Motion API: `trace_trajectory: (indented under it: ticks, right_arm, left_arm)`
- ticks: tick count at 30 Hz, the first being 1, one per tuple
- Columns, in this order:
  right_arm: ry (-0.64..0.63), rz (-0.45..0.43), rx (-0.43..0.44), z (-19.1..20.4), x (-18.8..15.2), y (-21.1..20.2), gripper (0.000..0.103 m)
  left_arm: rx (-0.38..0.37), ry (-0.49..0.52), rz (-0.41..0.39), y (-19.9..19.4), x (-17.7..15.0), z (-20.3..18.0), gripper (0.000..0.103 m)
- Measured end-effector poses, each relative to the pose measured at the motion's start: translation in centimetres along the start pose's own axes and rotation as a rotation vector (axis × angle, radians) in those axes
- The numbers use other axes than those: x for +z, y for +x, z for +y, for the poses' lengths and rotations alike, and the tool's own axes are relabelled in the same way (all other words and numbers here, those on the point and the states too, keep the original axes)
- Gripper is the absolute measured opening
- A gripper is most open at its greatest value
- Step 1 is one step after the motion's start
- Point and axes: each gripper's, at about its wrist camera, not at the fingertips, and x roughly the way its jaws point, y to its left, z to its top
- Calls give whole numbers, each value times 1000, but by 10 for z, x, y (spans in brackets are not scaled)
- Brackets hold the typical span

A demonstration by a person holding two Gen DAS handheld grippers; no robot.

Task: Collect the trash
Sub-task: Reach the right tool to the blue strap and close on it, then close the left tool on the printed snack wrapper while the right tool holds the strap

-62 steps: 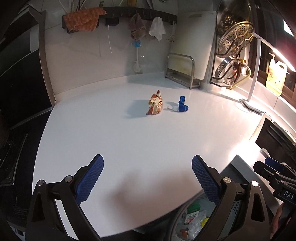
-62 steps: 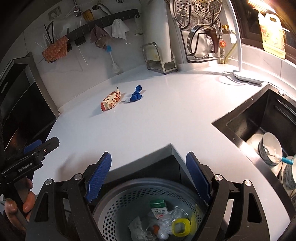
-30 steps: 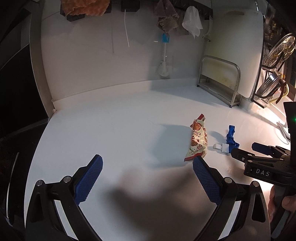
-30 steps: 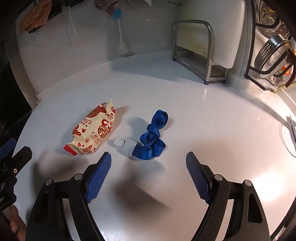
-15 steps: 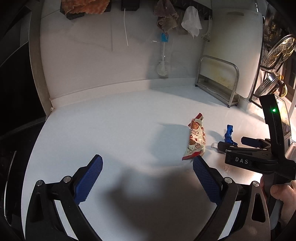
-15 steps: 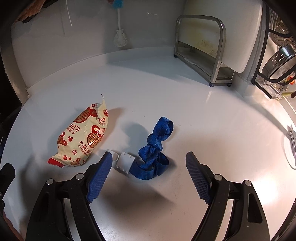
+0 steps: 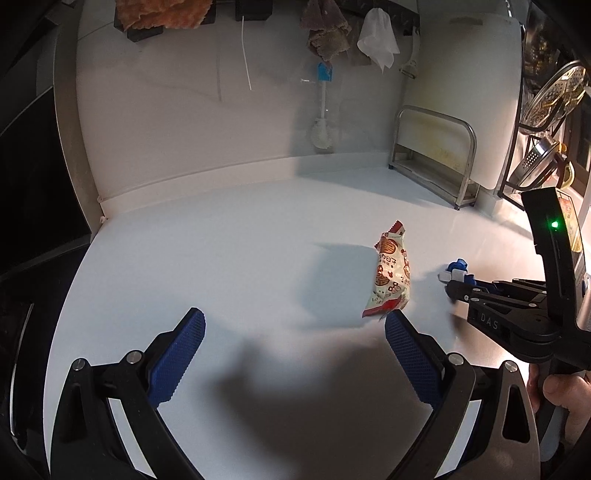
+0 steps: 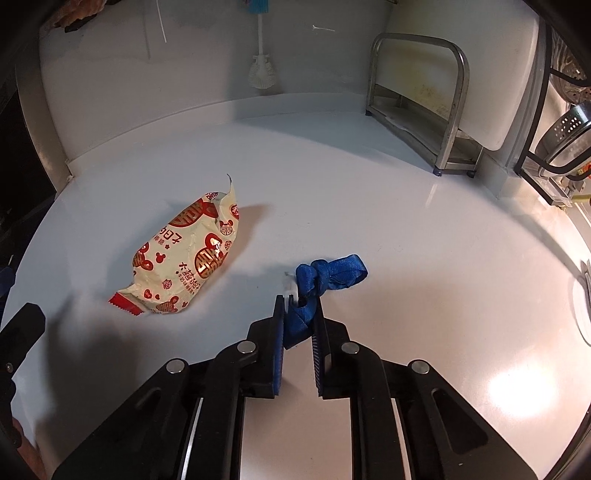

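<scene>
My right gripper pinches the knotted blue fabric strap mid-countertop; my left gripper gapes empty near the red-and-cream snack wrapper. Risk: the limp strap slips, gripped only by its end.

Blue strap: lower end hidden between the pads of the right gripper; how far it runs down cannot be seen. White tag at the strap: blurred, mostly covered by the left pad. In the left wrist view only a small blue and white bit shows past the gripper tips. Snack wrapper: bottom corner behind a fingertip of the left gripper. Small print on the wrapper unreadable. Hanging cloths: cut by the top edge. Hand: cut at right.
</scene>
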Motion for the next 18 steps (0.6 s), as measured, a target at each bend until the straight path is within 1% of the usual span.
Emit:
trace_trajectory:
  ticks: [2, 5, 8, 10, 15, 18]
  right_arm:
    - [11, -19, 2, -5, -4, -10, 12]
    - [33, -57, -1, -16, -13, -32, 12]
    - [71, -89, 1, -32, -25, -52, 12]
    - [105, -104, 10, -44, -33, -62, 12]
    - [168, -151, 21, -69, -47, -86, 12]
    - [194, -165, 51, -76, -49, -91, 12]
  left_arm:
    - [-4, 9, 3, 1, 2, -5, 96]
    - [-33, 20, 6, 2, 7, -16, 96]
    - [-65, 40, 10, 7, 14, -33, 97]
    - [-69, 57, 20, 14, 18, -46, 97]
    - [-70, 75, 86, 43, 24, -72, 97]
    - [-65, 68, 126, 57, 26, -79, 97]
